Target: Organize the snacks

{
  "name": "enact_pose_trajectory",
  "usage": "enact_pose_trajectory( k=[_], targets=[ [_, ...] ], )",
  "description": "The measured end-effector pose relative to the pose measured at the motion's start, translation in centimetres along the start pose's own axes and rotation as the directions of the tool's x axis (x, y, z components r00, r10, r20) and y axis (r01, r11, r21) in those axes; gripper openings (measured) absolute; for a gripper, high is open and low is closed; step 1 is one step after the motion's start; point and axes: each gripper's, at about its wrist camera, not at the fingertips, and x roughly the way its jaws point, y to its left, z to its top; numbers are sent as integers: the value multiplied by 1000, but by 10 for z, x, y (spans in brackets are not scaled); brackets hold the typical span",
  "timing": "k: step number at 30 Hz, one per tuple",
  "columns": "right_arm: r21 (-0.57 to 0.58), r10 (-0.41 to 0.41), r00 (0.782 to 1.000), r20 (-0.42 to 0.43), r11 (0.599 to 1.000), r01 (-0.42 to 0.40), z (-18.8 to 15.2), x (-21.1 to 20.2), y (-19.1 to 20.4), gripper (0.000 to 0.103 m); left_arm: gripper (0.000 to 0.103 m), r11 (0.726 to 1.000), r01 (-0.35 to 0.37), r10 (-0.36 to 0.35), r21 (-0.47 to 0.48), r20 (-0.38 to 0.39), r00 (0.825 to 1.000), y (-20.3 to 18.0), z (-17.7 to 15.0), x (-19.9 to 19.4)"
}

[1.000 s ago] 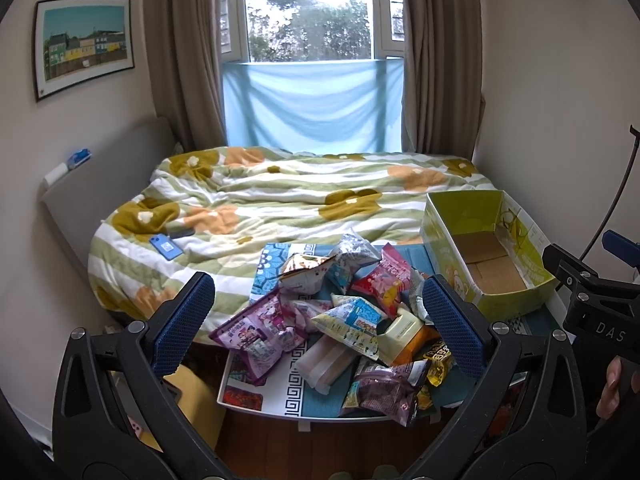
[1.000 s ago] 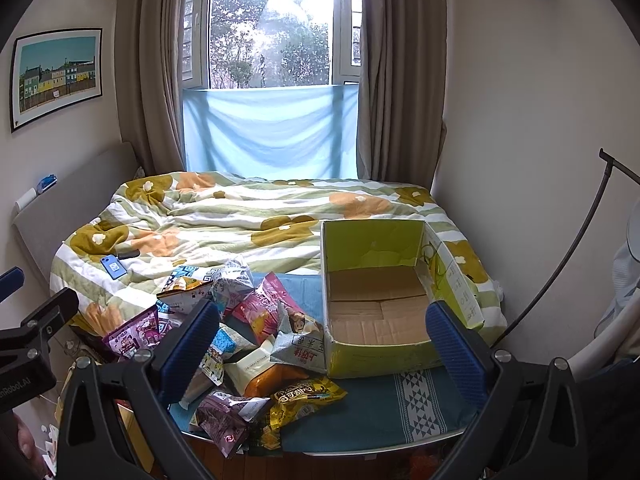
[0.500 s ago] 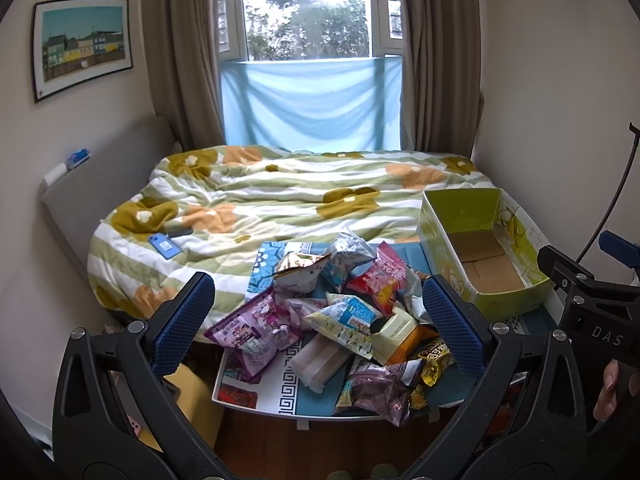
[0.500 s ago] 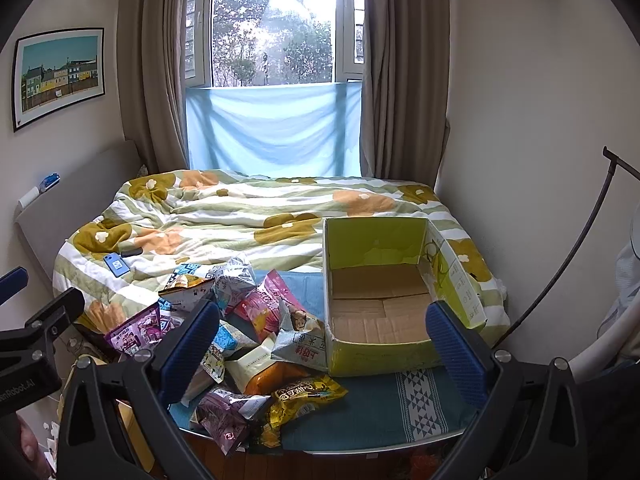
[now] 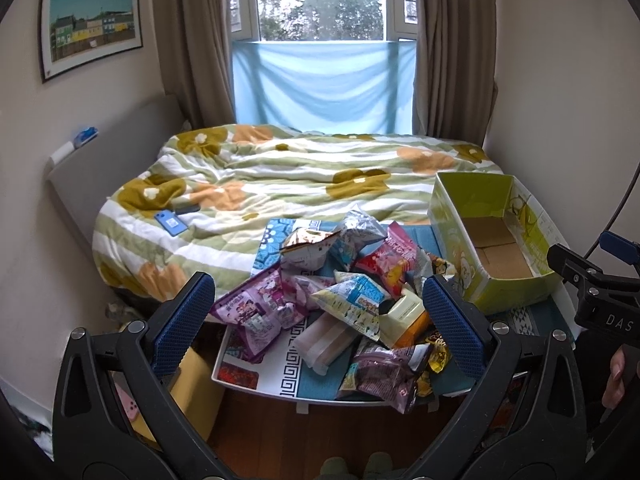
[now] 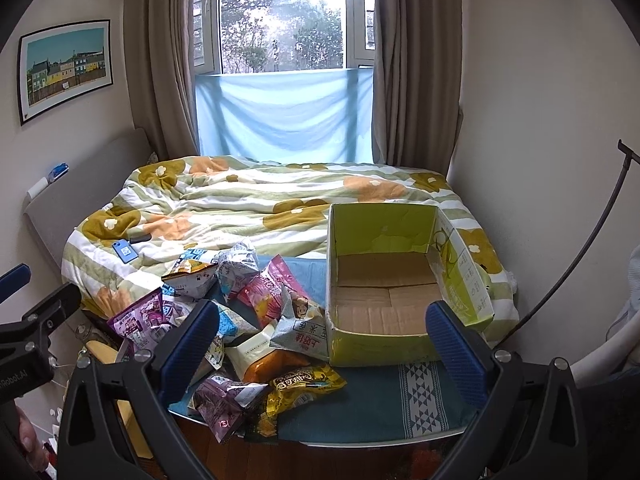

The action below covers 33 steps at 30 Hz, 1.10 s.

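Both views edged forward | snack pile (image 5: 340, 300) ahead of your left gripper (image 5: 320, 316), nearer | cardboard box (image 6: 400, 304) before right gripper (image 6: 324, 340) | both spread, empty.

Glossy crinkly plastic snack bags (image 5: 348, 300), matt green cardboard box (image 6: 384, 236) with raw brown inside, soft quilted cloth duvet (image 5: 280, 184), woven blue mat (image 6: 372, 404), textured rubbery blue pads (image 6: 456, 344).
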Motion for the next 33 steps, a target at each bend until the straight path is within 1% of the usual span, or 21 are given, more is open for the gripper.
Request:
enact_pose_trajectory(
  k=[4, 7, 10, 14, 18, 21, 23, 25, 33],
  targets=[
    [-13, 57, 998, -38, 998, -58, -7, 21, -4, 103, 103, 999, -42, 41, -7, -63, 997, 19, -15, 21],
    [-8, 89, 993, -83, 996, -90, -10, 41, 0, 103, 103, 999, -48, 46, -15, -108, 993, 38, -24, 42],
    [-10, 105, 987, -122, 994, -107, -14, 60, 12, 103, 103, 999, -50, 49, -6, -138, 989, 58, -30, 69],
    [-17, 116, 979, -169, 993, -120, -16, 90, 35, 103, 103, 998, -33, 40, 44, -177, 983, 82, -33, 108],
    [-3, 124, 966, -229, 992, -128, -19, 122, 61, 103, 103, 991, 11, 21, 137, -233, 972, 95, -36, 154],
    [6, 116, 954, -275, 993, -119, -21, 148, 80, 103, 103, 970, 56, 13, 236, -279, 960, 97, -42, 187],
    [10, 111, 947, -302, 994, -113, -24, 165, 91, 103, 103, 947, 72, 24, 311, -295, 955, 94, -48, 206],
    [15, 104, 938, -330, 994, -105, -26, 180, 103, 103, 103, 926, 97, 24, 366, -311, 950, 92, -53, 224],
    [58, 94, 902, -421, 995, -77, -30, 223, 129, 103, 103, 869, 214, -27, 446, -389, 921, 79, -64, 275]
  ],
)
